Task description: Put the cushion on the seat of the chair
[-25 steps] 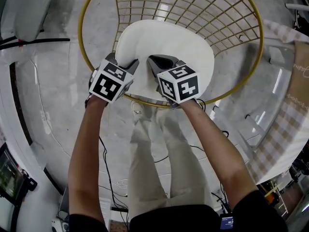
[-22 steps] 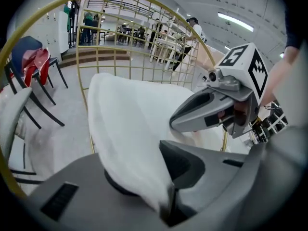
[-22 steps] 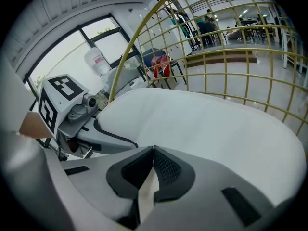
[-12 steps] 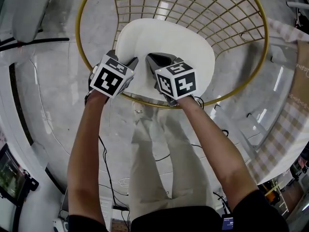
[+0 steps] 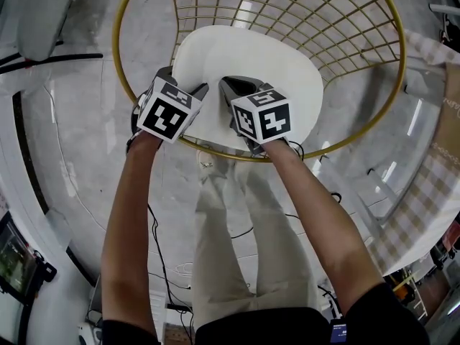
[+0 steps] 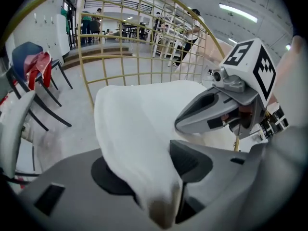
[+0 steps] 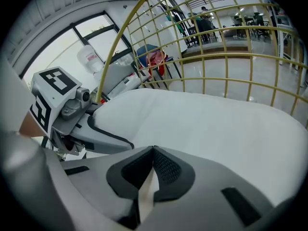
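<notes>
A white cushion (image 5: 251, 70) lies in the seat of the gold wire chair (image 5: 121, 70), and both grippers are at its near edge. My left gripper (image 5: 197, 92) has just been opening. The cushion's edge (image 6: 139, 143) is still between its jaws, lying against one pad with a dark gap before the other, in the left gripper view (image 6: 151, 172). My right gripper (image 5: 228, 86) is shut on a thin fold of the cushion's edge (image 7: 147, 191); its pads meet at the tip (image 7: 153, 170). The cushion (image 7: 216, 129) spreads ahead of it.
The chair's wire back (image 5: 316, 20) curves round behind the cushion. A grey chair (image 5: 43, 13) stands at the far left, and a table with a checked cloth (image 5: 424, 171) at the right. Cables (image 5: 162, 257) lie on the glossy floor beside the person's legs.
Both grippers have moved slightly forward toward the chair with the cushion's near edge. The cushion has settled a little lower into the wire seat.
</notes>
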`<action>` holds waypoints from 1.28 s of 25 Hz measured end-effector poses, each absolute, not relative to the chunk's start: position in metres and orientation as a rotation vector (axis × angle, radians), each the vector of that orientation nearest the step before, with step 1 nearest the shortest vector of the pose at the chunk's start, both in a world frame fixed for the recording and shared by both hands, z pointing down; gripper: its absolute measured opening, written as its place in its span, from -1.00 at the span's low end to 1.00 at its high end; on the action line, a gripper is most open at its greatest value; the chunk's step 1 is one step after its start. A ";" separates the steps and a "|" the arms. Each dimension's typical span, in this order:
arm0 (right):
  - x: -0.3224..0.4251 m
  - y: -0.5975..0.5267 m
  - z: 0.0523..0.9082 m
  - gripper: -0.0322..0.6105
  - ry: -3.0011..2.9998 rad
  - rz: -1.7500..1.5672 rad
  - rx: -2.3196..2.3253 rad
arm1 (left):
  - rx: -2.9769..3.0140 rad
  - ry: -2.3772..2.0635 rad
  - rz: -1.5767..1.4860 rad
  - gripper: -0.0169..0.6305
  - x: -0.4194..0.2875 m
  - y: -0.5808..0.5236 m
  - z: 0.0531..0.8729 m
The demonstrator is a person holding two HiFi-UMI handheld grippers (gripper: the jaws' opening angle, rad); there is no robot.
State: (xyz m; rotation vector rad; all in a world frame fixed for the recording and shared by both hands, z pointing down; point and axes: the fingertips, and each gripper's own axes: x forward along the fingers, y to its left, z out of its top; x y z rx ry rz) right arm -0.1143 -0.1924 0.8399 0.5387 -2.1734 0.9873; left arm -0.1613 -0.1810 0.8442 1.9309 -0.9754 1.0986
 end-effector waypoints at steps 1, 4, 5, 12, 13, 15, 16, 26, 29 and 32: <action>-0.114 -0.193 0.841 -0.84 -2.170 0.992 0.540 | 1.927 -1.008 1.097 -0.21 -0.165 -0.183 0.844; -0.114 -0.194 0.843 -0.84 -2.160 0.999 0.547 | 1.915 -1.086 1.103 -0.09 -0.169 -0.184 0.843; -0.115 -0.193 0.843 -0.84 -2.158 1.000 0.548 | 1.915 -1.103 1.119 -0.04 -0.170 -0.184 0.843; -0.114 -0.194 0.844 -0.84 -2.162 0.993 0.551 | 1.907 -1.205 1.152 0.02 -0.179 -0.187 0.839; -0.114 -0.194 0.844 -0.84 -2.161 0.993 0.552 | 1.905 -1.218 1.153 0.02 -0.180 -0.187 0.838; -0.115 -0.194 0.844 -0.84 -2.159 0.996 0.550 | 1.902 -1.247 1.142 0.03 -0.183 -0.187 0.835; -0.115 -0.193 0.844 -0.84 -2.158 0.999 0.550 | 1.902 -1.261 1.127 0.04 -0.184 -0.188 0.833; -0.107 -0.195 0.845 -0.84 -2.141 1.004 0.576 | 1.870 -1.387 1.082 0.04 -0.194 -0.192 0.820; -0.104 -0.195 0.846 -0.84 -2.134 1.004 0.582 | 1.864 -1.450 1.088 0.04 -0.200 -0.192 0.813; -0.103 -0.196 0.847 -0.84 -2.133 1.007 0.584 | 1.878 -1.534 1.056 0.04 -0.207 -0.200 0.801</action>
